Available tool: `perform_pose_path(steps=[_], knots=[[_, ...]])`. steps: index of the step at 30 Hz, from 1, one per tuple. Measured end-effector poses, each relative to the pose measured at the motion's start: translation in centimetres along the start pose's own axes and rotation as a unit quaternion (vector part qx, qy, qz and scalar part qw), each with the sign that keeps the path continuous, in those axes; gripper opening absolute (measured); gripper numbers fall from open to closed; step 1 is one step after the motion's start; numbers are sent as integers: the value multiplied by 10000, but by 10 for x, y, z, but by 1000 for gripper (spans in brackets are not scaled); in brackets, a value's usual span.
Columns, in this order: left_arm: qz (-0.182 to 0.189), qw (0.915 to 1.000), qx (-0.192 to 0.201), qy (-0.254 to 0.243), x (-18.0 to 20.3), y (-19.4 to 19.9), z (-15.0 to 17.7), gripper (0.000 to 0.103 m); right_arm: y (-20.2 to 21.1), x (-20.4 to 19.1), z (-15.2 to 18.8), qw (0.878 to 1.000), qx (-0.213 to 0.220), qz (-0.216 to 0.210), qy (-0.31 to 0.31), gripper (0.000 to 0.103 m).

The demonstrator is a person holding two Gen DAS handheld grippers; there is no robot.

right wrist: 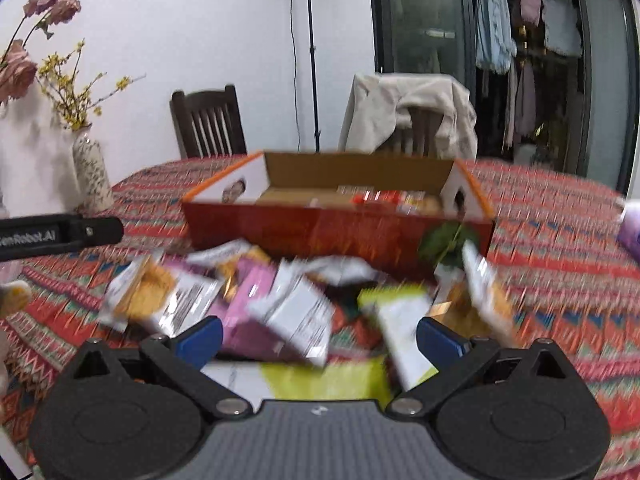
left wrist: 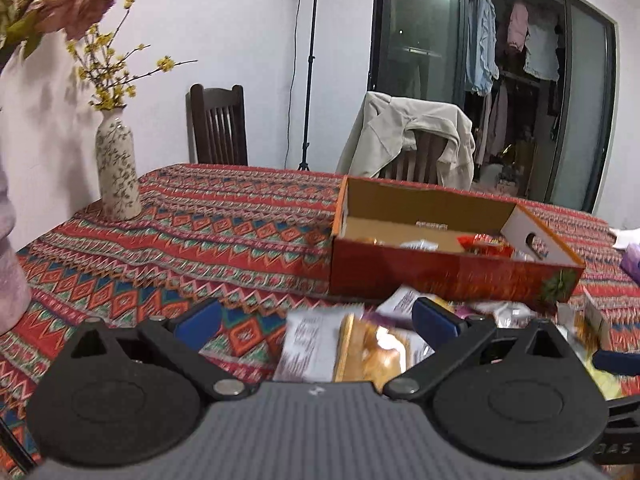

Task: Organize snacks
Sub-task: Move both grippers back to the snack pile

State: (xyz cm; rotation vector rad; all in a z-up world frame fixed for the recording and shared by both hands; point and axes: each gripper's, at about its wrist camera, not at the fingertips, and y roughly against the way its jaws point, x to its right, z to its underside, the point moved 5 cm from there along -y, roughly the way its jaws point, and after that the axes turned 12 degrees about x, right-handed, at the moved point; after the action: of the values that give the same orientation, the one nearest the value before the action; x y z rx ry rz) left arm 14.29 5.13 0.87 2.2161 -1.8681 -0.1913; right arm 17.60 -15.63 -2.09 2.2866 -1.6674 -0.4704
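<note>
Blur and cut edges hiding the snacks

Motion blur is smearing the packets point(right wrist: 280, 304) in the right wrist view, making their print unreadable. The near wall of the box point(left wrist: 440, 272) is hiding most of what lies inside. The right edge is cutting off a purple object point(left wrist: 632, 262), and the vase point(right wrist: 92, 174) is showing only as a soft blur.

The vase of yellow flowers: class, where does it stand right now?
In both wrist views the vase stands upright on the patterned tablecloth at the far left, well left of the red cardboard box, in front of the white wall.
</note>
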Motion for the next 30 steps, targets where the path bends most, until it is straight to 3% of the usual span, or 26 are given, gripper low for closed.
perform_pose_path(steps=[3, 7, 12, 21, 28, 30], knots=[[-76, 10000, 9, 61, -8, 13, 6, 103, -6, -10, 10, 9999, -151, 69, -22, 103], [-140, 9997, 22, 185, -19, 30, 13, 103, -28, -22, 8, 9982, -172, 553, -130, 103], [-301, 9992, -71, 259, -35, 39, 20, 103, -35, -41, 23, 9948, -151, 930, 376, 103], [-171, 9991, -55, 381, -26, 46, 24, 103, 20, -41, 32, 9940, 42, 458, 989, 103], [-74, 9989, -112, 447, -15, 54, 38, 103, 60, -26, 26, 9987, 305, 260, 324, 103], [-44, 9986, -150, 507, -16, 54, 41, 103, 63, -23, 26, 9996, 199, 177, 80, 103]])
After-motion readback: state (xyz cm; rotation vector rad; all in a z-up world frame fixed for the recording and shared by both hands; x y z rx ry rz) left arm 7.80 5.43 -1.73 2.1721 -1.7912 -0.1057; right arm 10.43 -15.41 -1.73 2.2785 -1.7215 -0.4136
